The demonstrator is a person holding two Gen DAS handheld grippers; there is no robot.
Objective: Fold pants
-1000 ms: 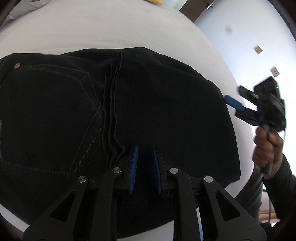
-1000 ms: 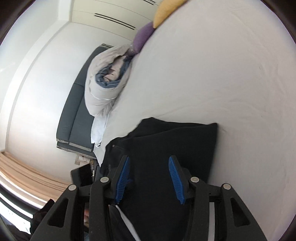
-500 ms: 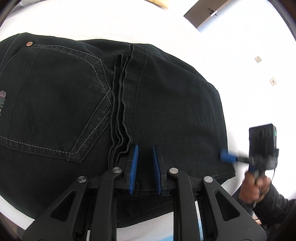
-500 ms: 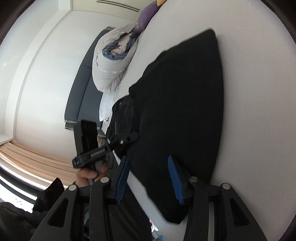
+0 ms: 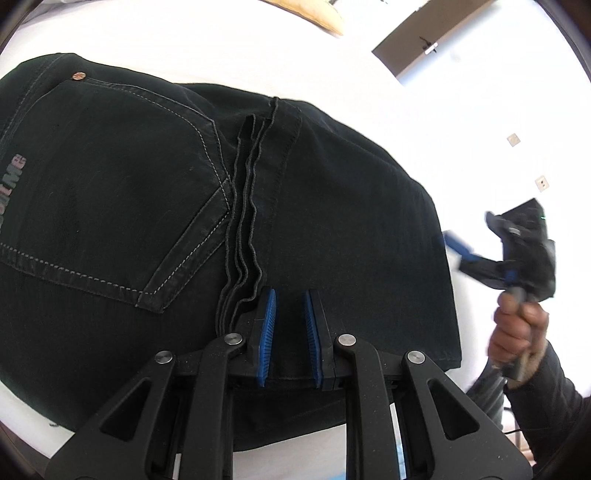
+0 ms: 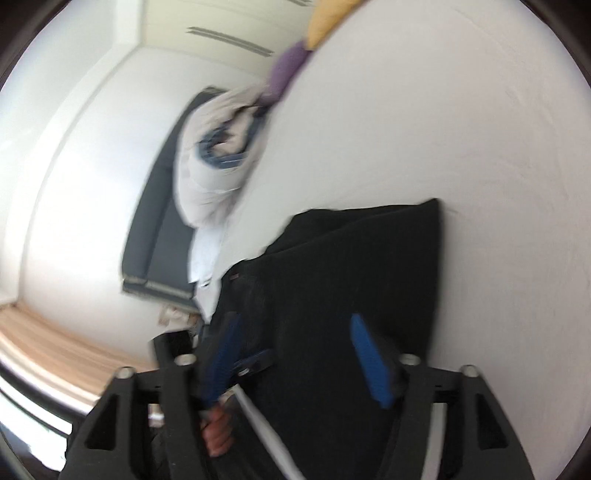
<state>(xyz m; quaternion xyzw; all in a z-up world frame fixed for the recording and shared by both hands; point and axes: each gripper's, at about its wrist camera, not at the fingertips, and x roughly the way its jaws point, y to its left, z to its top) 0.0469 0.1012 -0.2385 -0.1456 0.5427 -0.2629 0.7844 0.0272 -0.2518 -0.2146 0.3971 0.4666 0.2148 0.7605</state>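
Note:
Black pants (image 5: 332, 229) lie folded on a white bed (image 5: 184, 44), back pocket to the left, stacked hem edges running down the middle. My left gripper (image 5: 290, 325) hovers over the near edge of the pants, its blue pads a narrow gap apart with nothing between them. My right gripper (image 5: 458, 251) shows at the right, held in a hand, just off the right edge of the pants. In the blurred right wrist view the pants (image 6: 351, 277) lie below my right gripper (image 6: 299, 354), whose jaws stand wide open and empty.
A rolled white duvet (image 6: 214, 162), a purple pillow (image 6: 288, 66) and a yellow pillow (image 6: 325, 18) lie at the far end of the bed. A dark sofa (image 6: 155, 236) stands by the wall. A doorway (image 5: 417, 48) shows beyond the bed.
My right gripper has swung up and back beside the right edge of the pants, and its view has tilted. My left gripper has moved slightly forward and right.

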